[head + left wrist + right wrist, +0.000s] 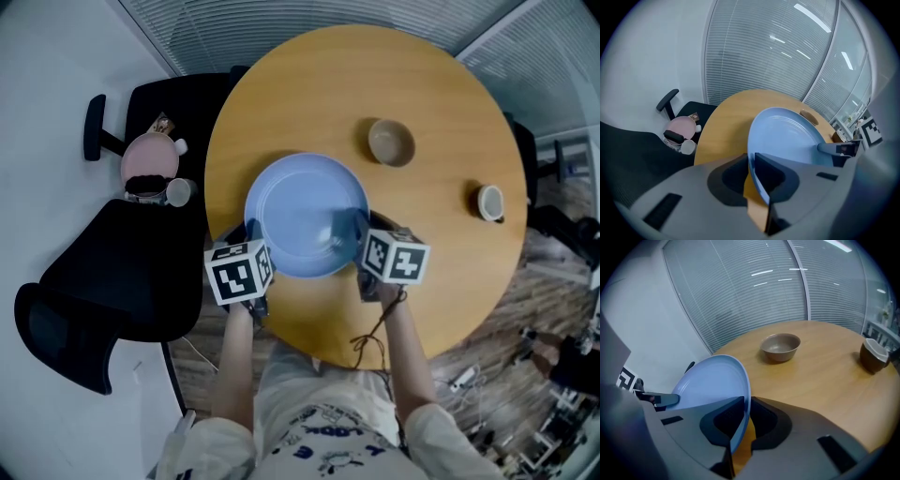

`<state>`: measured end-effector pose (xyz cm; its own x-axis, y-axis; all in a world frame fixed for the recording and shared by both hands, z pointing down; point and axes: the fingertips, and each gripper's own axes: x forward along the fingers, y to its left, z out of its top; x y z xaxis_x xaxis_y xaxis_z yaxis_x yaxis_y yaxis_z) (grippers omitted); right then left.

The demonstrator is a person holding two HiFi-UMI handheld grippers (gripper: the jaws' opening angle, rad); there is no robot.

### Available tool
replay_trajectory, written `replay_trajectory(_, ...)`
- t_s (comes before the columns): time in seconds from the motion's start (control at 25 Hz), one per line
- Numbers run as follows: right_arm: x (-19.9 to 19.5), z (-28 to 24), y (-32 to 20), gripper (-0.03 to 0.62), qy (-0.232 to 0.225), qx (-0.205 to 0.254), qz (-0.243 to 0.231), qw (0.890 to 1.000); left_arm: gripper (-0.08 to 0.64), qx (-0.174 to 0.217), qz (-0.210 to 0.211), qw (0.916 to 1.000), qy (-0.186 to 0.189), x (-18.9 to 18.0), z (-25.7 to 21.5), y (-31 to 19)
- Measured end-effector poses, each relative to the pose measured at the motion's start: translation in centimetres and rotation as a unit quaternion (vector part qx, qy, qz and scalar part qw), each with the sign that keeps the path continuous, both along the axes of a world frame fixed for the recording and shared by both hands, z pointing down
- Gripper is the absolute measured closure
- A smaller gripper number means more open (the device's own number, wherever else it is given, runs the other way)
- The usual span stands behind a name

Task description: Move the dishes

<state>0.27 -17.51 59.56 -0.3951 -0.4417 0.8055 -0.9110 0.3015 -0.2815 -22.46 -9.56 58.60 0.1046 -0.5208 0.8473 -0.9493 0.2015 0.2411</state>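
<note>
A large light-blue plate (307, 214) is held over the near half of the round wooden table (441, 84). My left gripper (249, 238) is shut on the plate's left rim and my right gripper (362, 240) on its right rim. In the left gripper view the plate (787, 136) runs edge-on between the jaws of the left gripper (752, 174). In the right gripper view the rim of the plate (710, 380) is pinched in the same way by the right gripper (743, 417). A brown bowl (391, 142) and a small dark cup (490, 202) stand further back on the table.
Two black office chairs (112, 281) stand left of the table; one carries a pink object (148, 161) and a white cup (178, 191). Slatted blinds (754, 296) line the curved wall behind. Cables lie on the wooden floor (469, 380) at the right.
</note>
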Motion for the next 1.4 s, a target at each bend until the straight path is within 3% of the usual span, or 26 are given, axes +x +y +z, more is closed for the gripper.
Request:
replay_trajectory(0.6, -2.1, 2.5, -2.9, 0.549, 0.031, -0.008, -0.004, 0.999, 0.512, -0.022, 0.012, 0.9997, -0.001, -2.3, 3.1, -3.5)
replay_trajectory(1.0, -2.3, 2.1, -3.3, 0.54, 0.044, 0.02, -0.014, 0.999, 0.508, 0.014, 0.029, 0.9987, -0.039, -2.2, 3.0, -3.8)
replay_trajectory(1.16, -2.2, 1.1, -3.9, 0.469, 0.046, 0.04, -0.012, 0.998, 0.502, 0.026, 0.019, 0.9981, -0.052, -2.8, 2.4, -3.5)
replay_trajectory(1.4, -0.5, -0.3, -3.9, 0.462, 0.035, 0.06, 0.015, 0.997, 0.489, 0.041, 0.003, 0.9978, -0.053, -3.5, 0.6, -2.8)
